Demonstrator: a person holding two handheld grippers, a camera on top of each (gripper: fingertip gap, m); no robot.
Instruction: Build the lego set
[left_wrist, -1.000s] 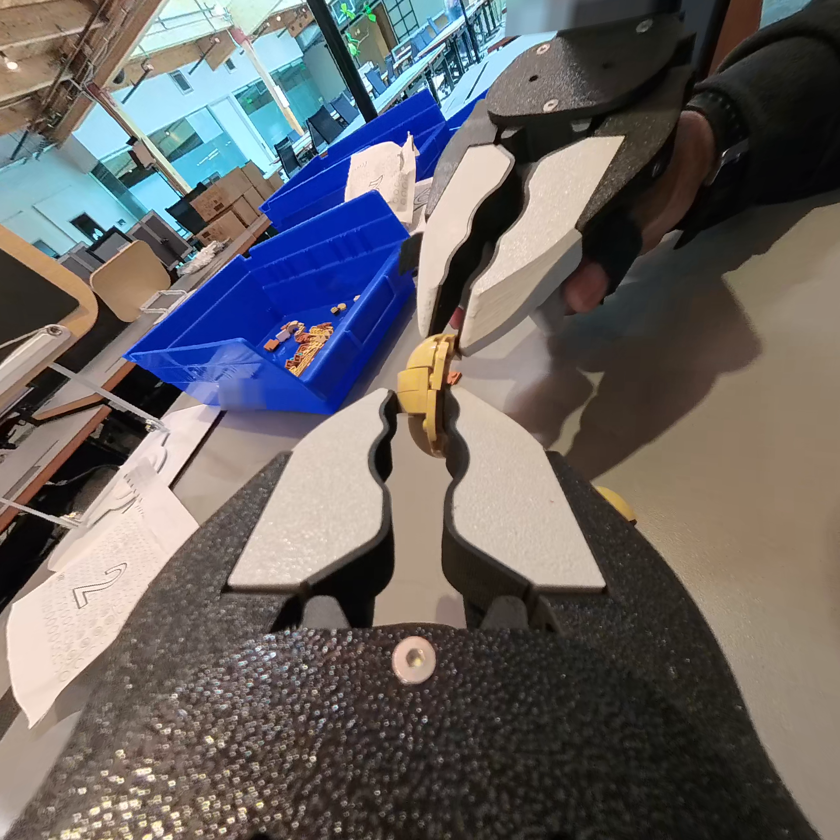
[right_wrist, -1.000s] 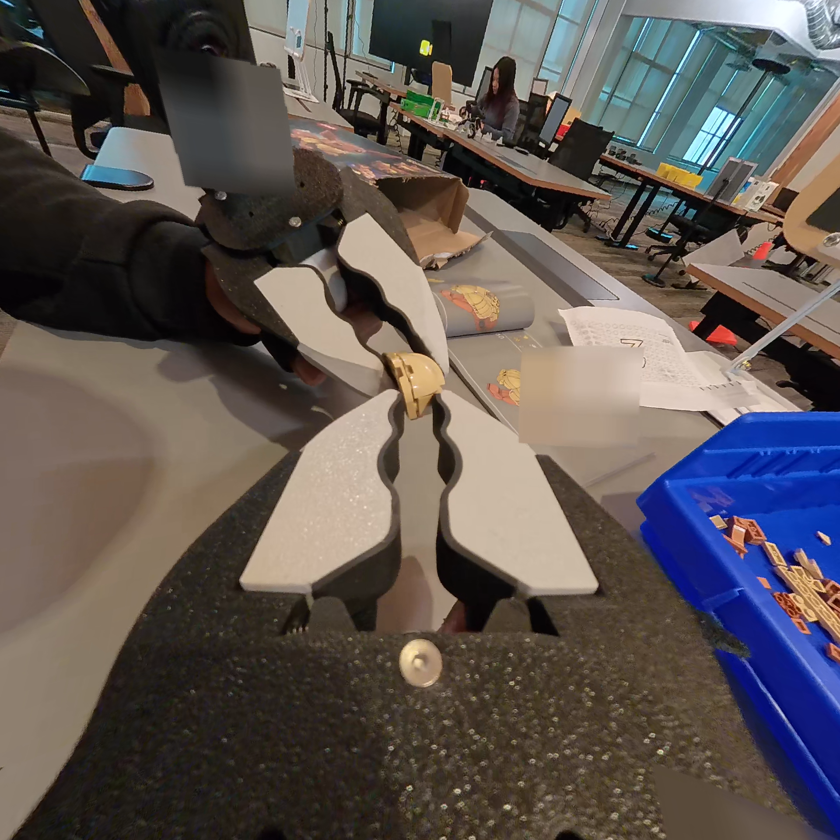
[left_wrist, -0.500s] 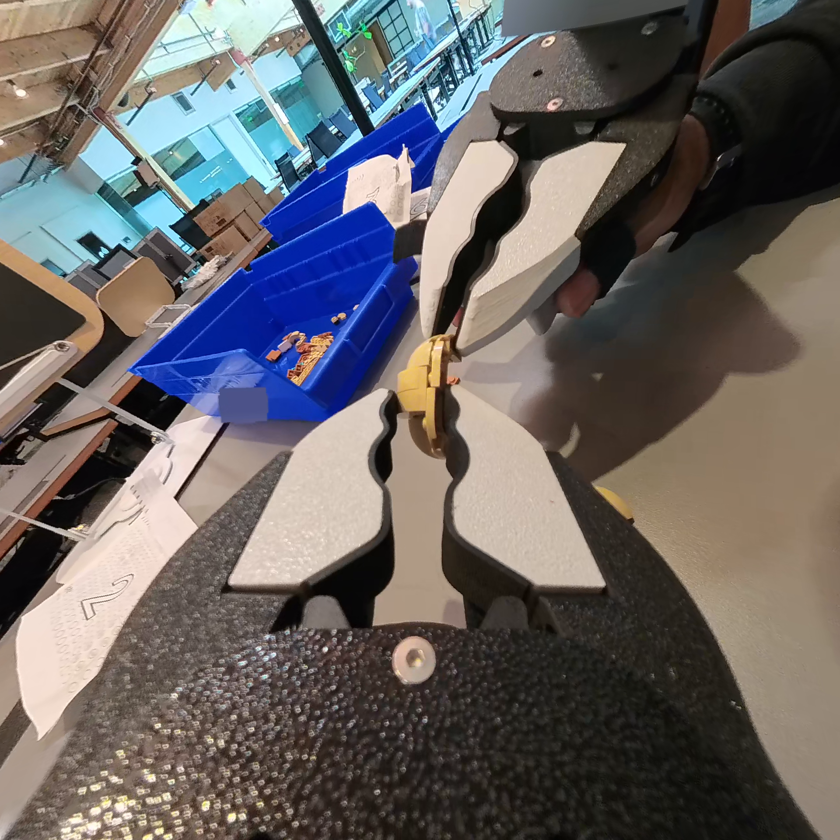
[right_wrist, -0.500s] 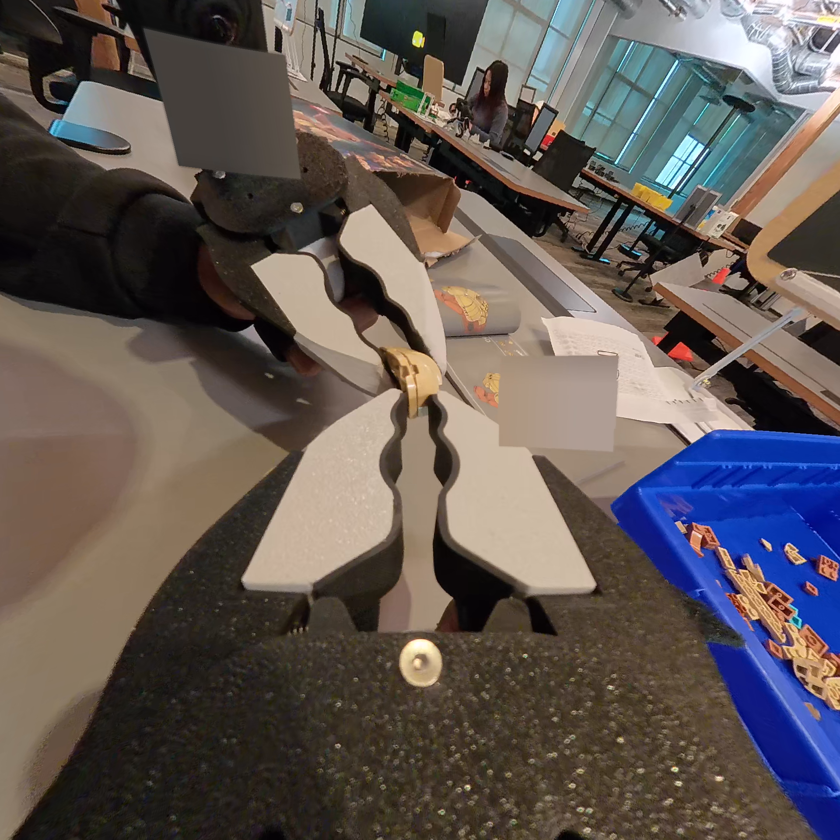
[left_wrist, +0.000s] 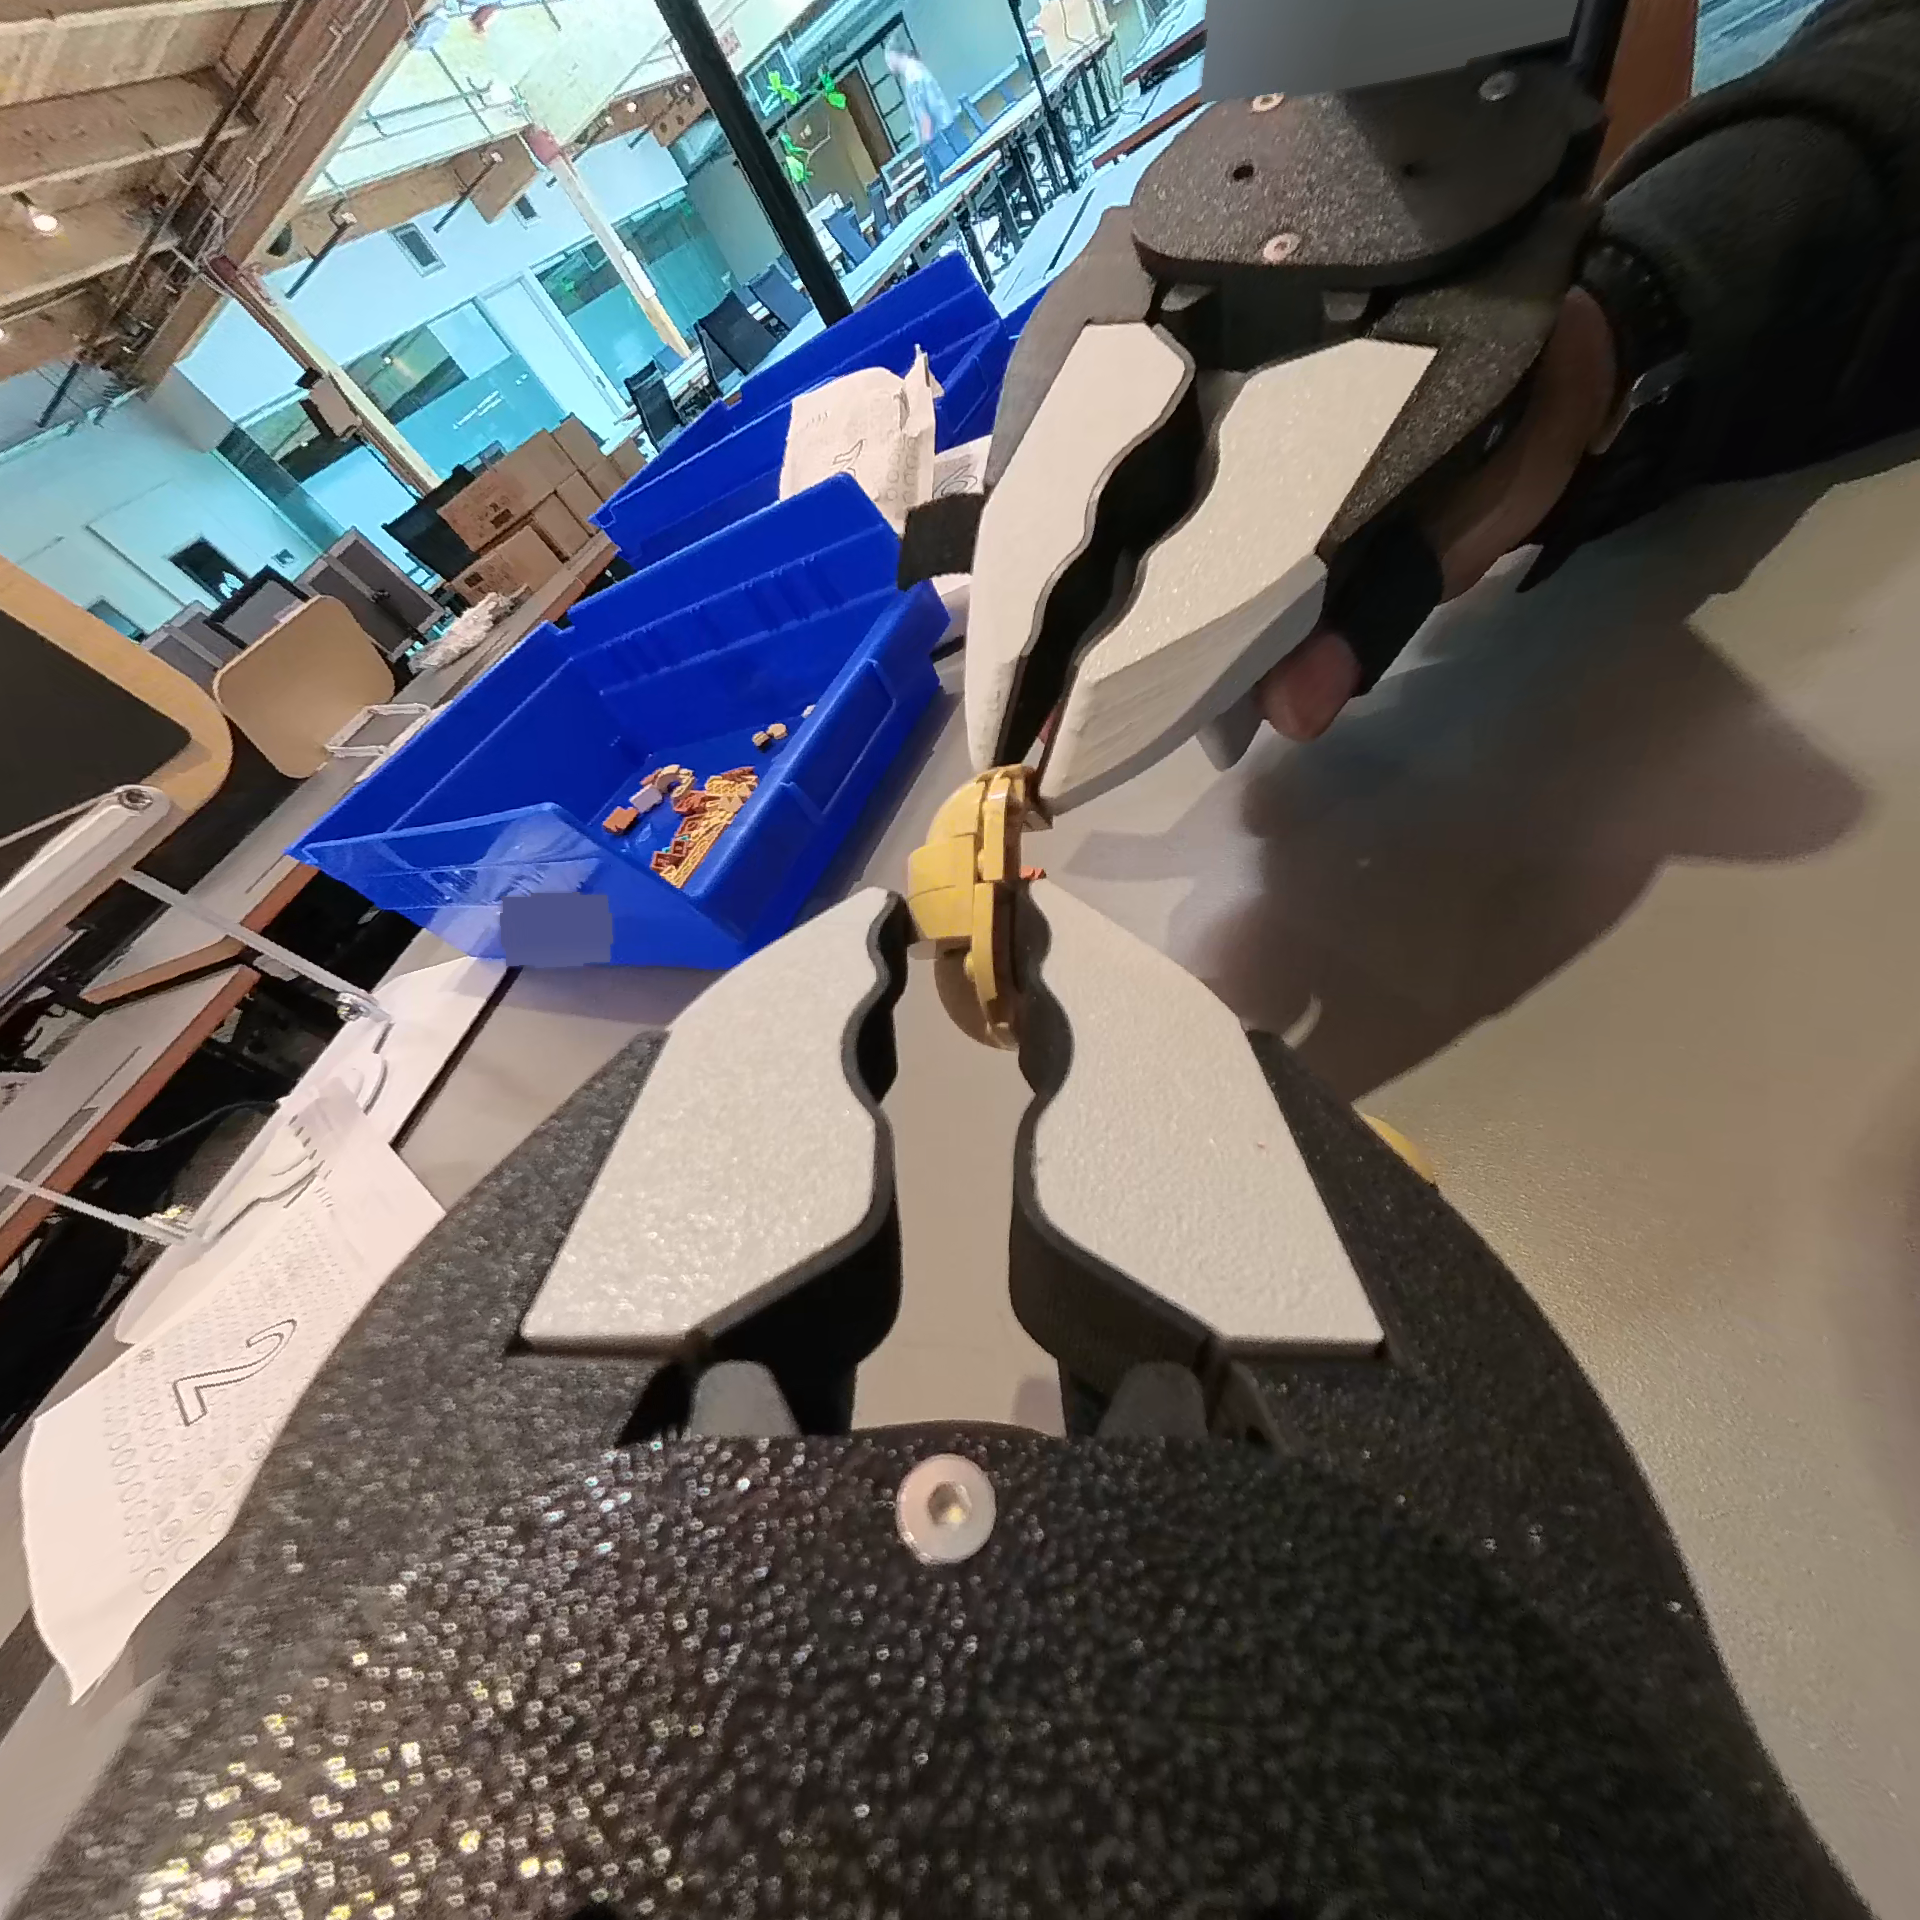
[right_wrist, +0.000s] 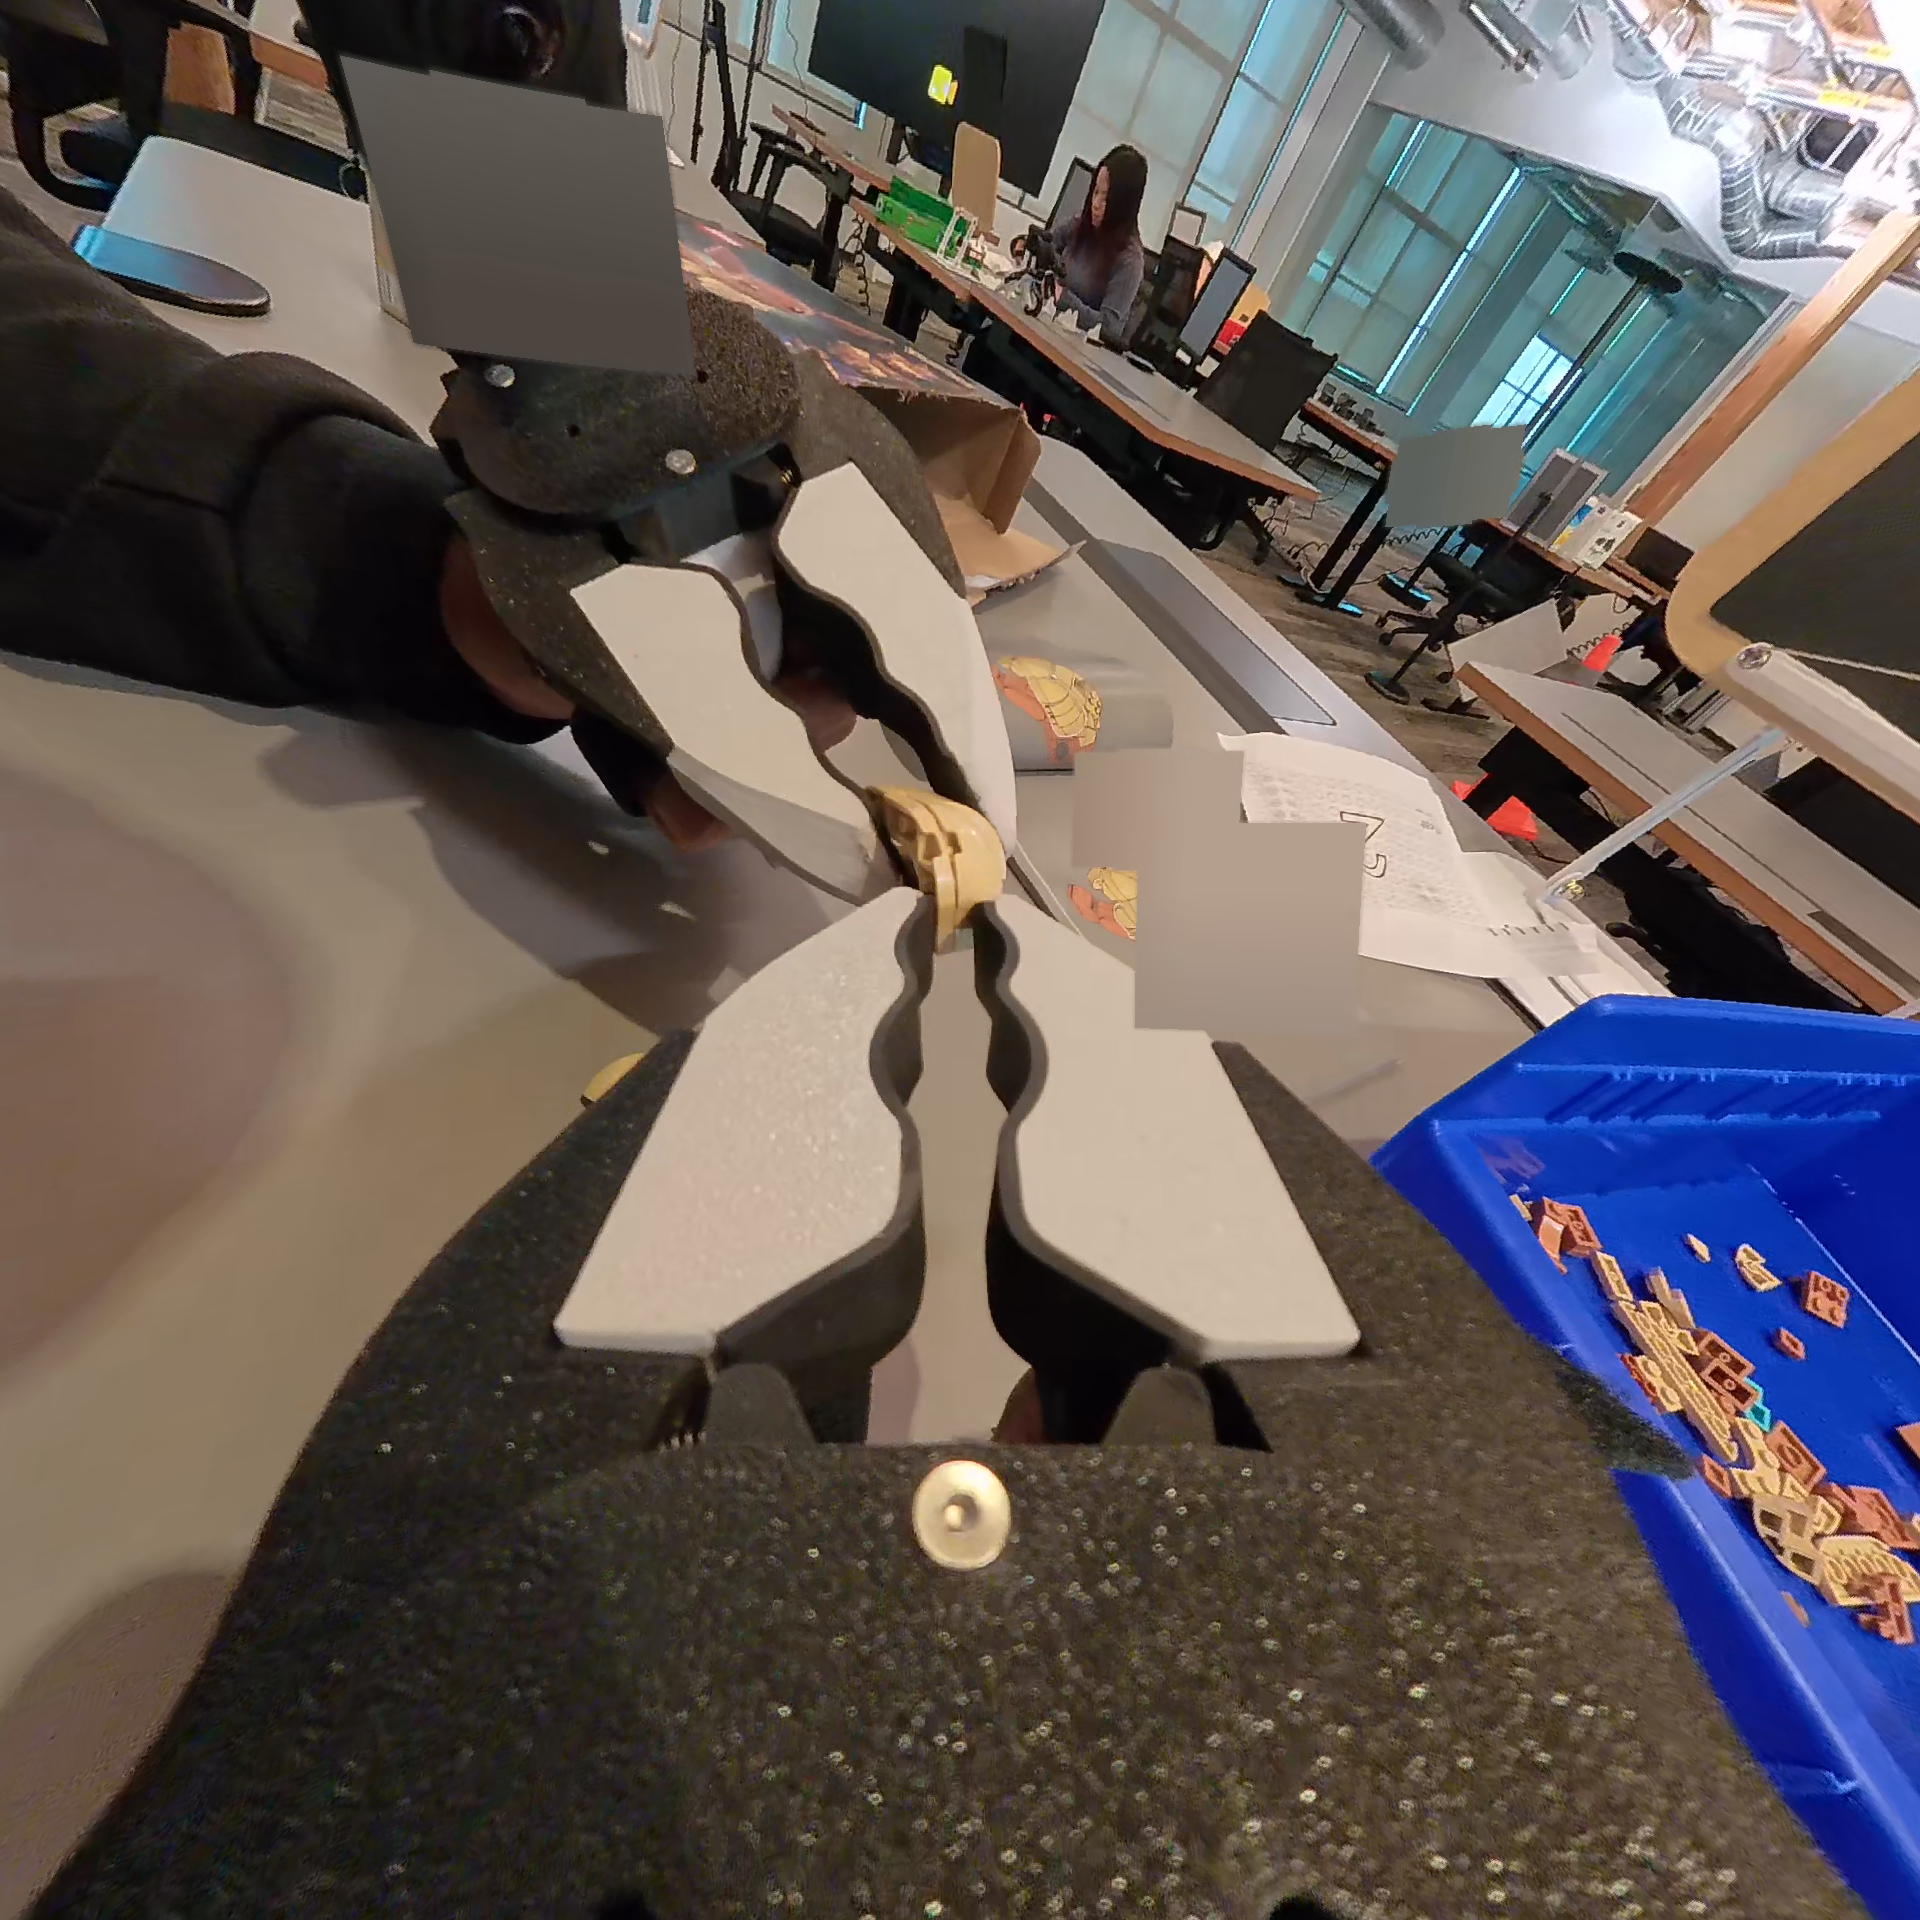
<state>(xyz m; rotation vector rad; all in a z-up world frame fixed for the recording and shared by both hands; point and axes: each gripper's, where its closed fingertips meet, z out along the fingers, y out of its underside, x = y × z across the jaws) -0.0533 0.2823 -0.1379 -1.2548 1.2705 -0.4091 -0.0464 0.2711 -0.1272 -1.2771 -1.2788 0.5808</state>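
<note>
Pinching the tan domed assembly between its fingers, our left gripper keeps its hold while the right gripper, nearly shut on the far rim, has stayed pressing; we judge a seating step, above the grey table, right of the blue bin.

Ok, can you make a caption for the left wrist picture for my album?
Two grippers, left gripper and right gripper, pinch a tan lego piece beside a blue bin.

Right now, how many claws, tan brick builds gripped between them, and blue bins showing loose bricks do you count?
Claws: 2, left claw and right claw
Tan brick build: 1
Blue bin showing loose bricks: 1
Total: 4
</note>
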